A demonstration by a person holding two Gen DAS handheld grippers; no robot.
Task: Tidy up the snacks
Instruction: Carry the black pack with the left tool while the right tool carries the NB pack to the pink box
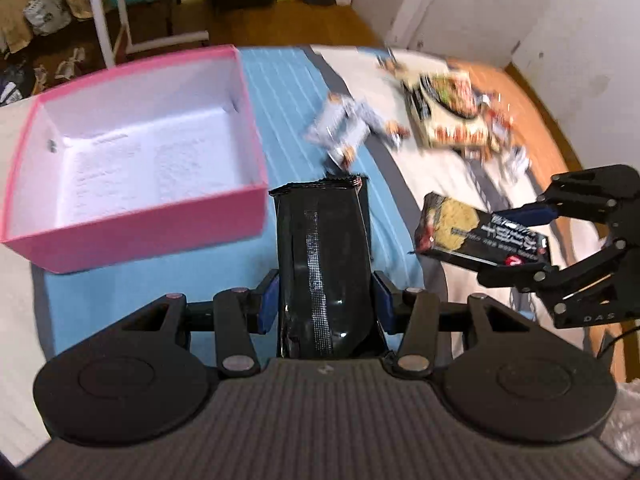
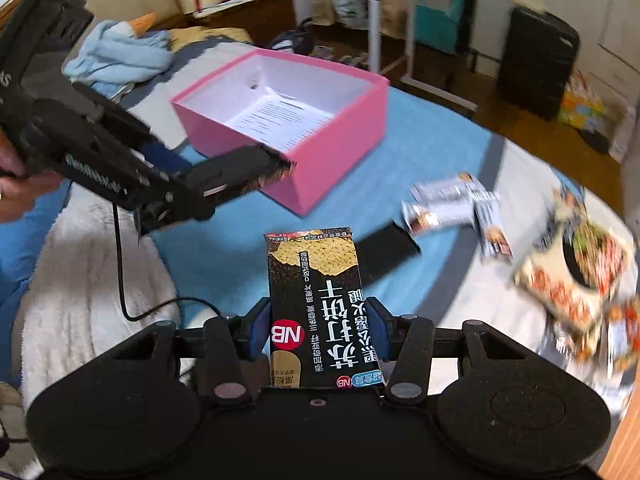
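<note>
1. Two grippers are in view, each carrying one snack packet above a bed (image 1: pixel 312 80) covered by a blue striped cloth and a pale blanket.
2. Far left on the bed sits a pink box (image 1: pixel 132 232) with a white inside; only a printed sheet lies in it.
3. Just right of the box, the left gripper (image 1: pixel 324 300) pinches a black packet (image 1: pixel 324 256). Its blue-padded fingers (image 1: pixel 267 300) are partly closed and press on both sides of the packet's lower half, and the sealed top edge sticks out ahead of them. From the right wrist view that packet's tip shows just at the near rim of the box, though whether it touches the rim cannot be told.
4. Further right, the right gripper (image 2: pixel 318 330) clamps a black cracker packet (image 2: pixel 320 300) printed with white characters and a red logo. Its fingers (image 2: pixel 258 328) are also partly closed, pressing on either side of the packet, which points away from the camera.
5. Beyond the held packets, a few small grey packets (image 1: pixel 344 128) lie loose on the cloth.
6. Far right, a blurred pile of colourful snacks (image 1: pixel 456 116) rests on the pale blanket, well apart from the box.
</note>
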